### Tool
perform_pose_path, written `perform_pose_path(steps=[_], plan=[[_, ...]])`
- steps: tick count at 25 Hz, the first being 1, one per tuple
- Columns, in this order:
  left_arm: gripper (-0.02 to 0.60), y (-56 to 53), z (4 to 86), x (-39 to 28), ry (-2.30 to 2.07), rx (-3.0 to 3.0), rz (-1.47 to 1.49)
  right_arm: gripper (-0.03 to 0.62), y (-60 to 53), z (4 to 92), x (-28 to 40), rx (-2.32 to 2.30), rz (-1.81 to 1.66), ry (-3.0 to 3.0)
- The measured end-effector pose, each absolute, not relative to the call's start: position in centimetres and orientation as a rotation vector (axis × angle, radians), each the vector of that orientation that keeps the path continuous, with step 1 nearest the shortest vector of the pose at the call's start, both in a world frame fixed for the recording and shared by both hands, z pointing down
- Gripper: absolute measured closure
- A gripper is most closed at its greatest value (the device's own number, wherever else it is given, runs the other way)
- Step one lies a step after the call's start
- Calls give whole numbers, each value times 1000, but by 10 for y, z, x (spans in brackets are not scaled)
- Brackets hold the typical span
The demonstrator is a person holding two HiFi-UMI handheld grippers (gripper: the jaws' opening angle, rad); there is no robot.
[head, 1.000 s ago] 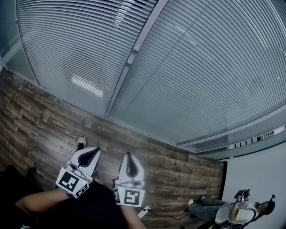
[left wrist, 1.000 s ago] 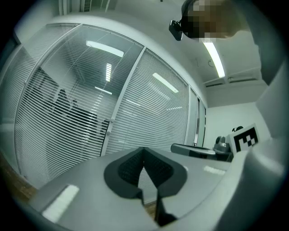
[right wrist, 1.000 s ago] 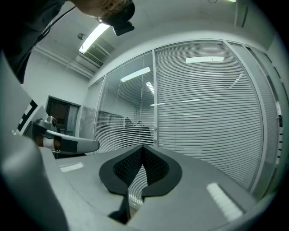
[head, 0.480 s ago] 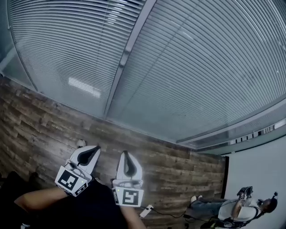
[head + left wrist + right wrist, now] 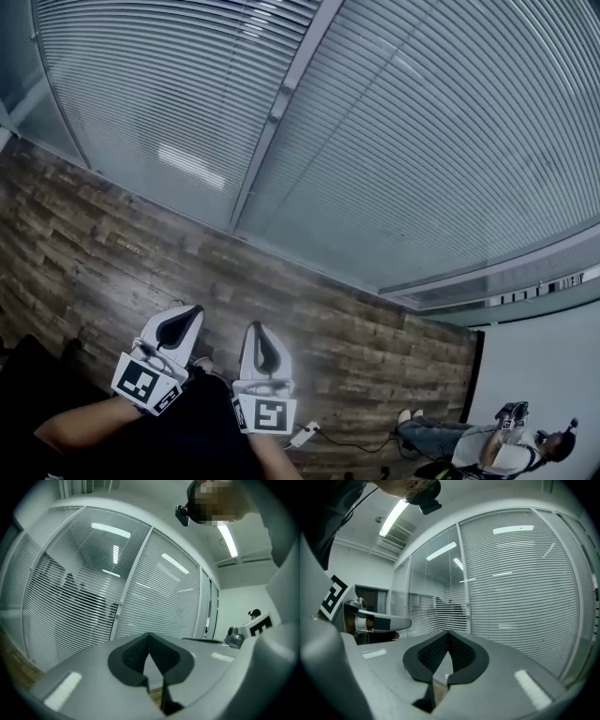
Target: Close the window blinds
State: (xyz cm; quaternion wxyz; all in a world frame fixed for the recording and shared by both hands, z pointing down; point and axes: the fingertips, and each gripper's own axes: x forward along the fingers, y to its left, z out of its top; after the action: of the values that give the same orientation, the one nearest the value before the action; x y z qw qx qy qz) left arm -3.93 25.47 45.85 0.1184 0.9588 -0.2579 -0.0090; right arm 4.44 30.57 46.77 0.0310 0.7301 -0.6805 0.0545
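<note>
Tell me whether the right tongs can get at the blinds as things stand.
Likely yes, after moving closer: only wooden floor shows between the right tongs and the blinds, and nothing blocks the way. The tongs are shut, empty and not touching the blinds.

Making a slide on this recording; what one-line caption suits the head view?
Left gripper and right gripper, both shut and empty, over a wood floor, facing window blinds.

we hold the left gripper (image 5: 190, 311) and the right gripper (image 5: 252, 330) side by side above the wood floor (image 5: 94, 253), both facing the window blinds (image 5: 422, 141) ahead. a window post (image 5: 272, 122) stands between the two blind panels. a cabled plug (image 5: 302, 434) lies on the floor just right of the right gripper, and a seated person (image 5: 487, 450) is far right, beside the wall (image 5: 544, 375)
</note>
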Motion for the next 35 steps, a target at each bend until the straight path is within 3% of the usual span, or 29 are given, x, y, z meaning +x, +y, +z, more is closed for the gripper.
perform_pose_path(steps=[16, 24, 35], plan=[[580, 139, 465, -50, -750, 2793, 14, 592, 191, 482, 47, 2204, 226, -2031], [580, 56, 426, -48, -772, 2829, -128, 592, 125, 423, 64, 2369, 58, -1910], [580, 35, 419, -75, -649, 2833, -169, 592, 79, 407, 10, 2372, -40, -1861]])
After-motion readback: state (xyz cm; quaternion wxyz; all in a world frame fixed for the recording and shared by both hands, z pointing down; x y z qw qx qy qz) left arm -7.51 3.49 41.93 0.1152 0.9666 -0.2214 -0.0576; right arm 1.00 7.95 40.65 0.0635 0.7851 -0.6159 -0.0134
